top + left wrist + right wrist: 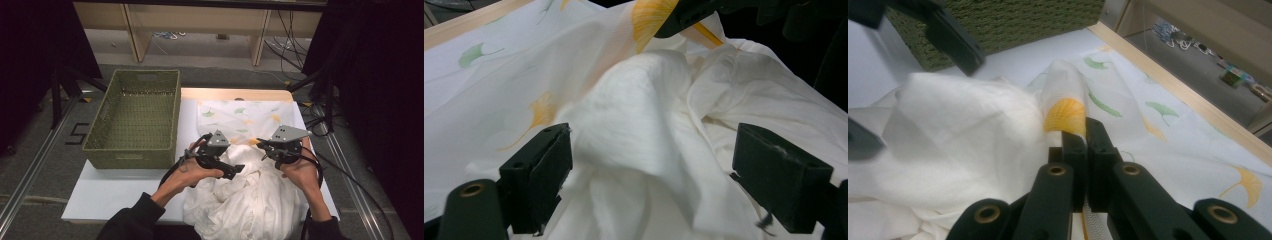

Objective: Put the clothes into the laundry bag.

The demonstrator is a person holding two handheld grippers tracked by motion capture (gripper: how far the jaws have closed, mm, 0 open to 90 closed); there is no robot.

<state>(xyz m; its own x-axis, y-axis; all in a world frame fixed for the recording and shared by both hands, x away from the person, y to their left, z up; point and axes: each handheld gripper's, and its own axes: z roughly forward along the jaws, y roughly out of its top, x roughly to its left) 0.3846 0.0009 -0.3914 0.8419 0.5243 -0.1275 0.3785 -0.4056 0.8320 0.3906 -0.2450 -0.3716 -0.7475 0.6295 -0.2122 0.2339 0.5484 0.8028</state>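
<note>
Two grippers worked the cloth [250, 195]: right gripper [1082, 131] clenched its edge, left gripper [651, 170] released, bunched fabric at twelve o'clock.

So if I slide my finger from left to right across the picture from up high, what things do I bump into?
Green woven basket → left gripper, jaws open over the cloth → white leaf-print cloth → right gripper, shut on a fold of the cloth.
</note>
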